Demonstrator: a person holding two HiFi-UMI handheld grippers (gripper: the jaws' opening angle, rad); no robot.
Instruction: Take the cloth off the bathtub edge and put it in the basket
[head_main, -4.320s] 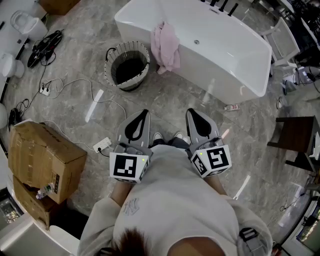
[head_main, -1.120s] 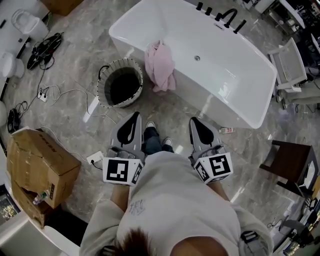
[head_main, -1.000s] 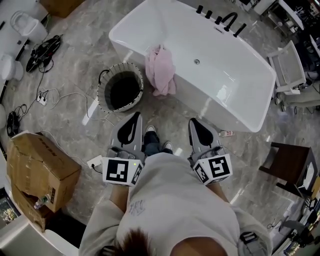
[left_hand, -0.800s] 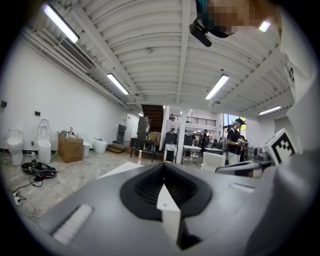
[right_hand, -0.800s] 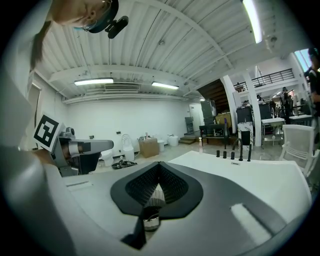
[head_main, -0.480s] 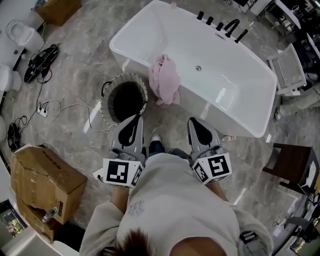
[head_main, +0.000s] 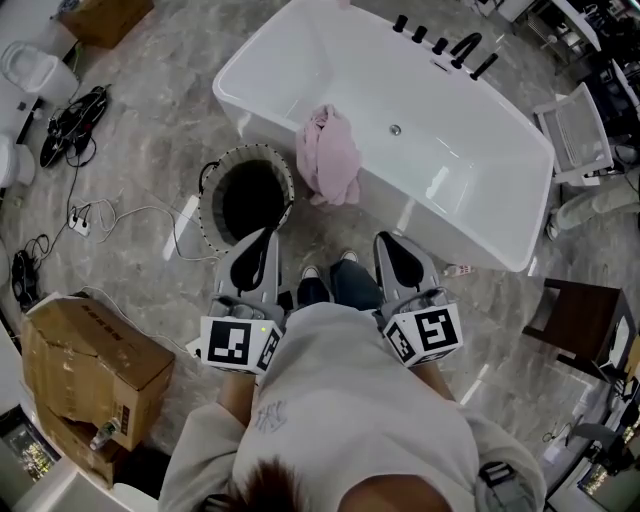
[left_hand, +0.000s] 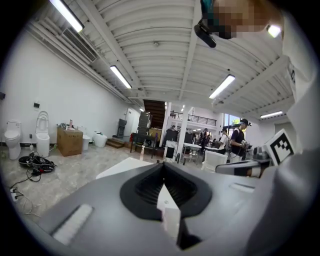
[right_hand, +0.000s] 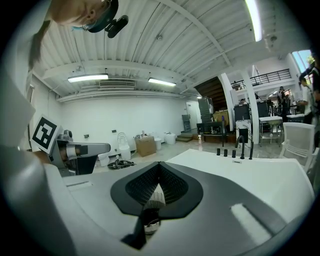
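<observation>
- Head view: pink cloth (head_main: 330, 160) is draped over the near rim of the white bathtub (head_main: 470, 175). Its long axis runs across the rim, with most of it hanging down the outer wall toward the person.
- Head view: the basket (head_main: 212, 190) stands on the floor just left of the cloth, close against the tub wall and empty as far as its dark inside shows.
- Head view: left gripper (head_main: 267, 233) and right gripper (head_main: 386, 240) are held low by the person's waist, both pointing at the tub and well short of the cloth.
- Head view: the cloth lies ahead, between the two gripper lines and about equally near both. The left gripper points at the basket, so the right one looks to have the cleaner reach (a judgement).
- Left gripper view: the jaws are closed together with nothing between them. Only a slice of white tub shows past them, with no cloth or basket in sight; the right gripper pokes in at the right.
- Right gripper view: the jaws meet at the tips and hold nothing. The tub rim and black taps (right_hand: 235, 150) show ahead to the right. The cloth is hidden behind the gripper body.
- Only the head view shows the cloth and basket together; only the gripper views show the jaw contact.
</observation>
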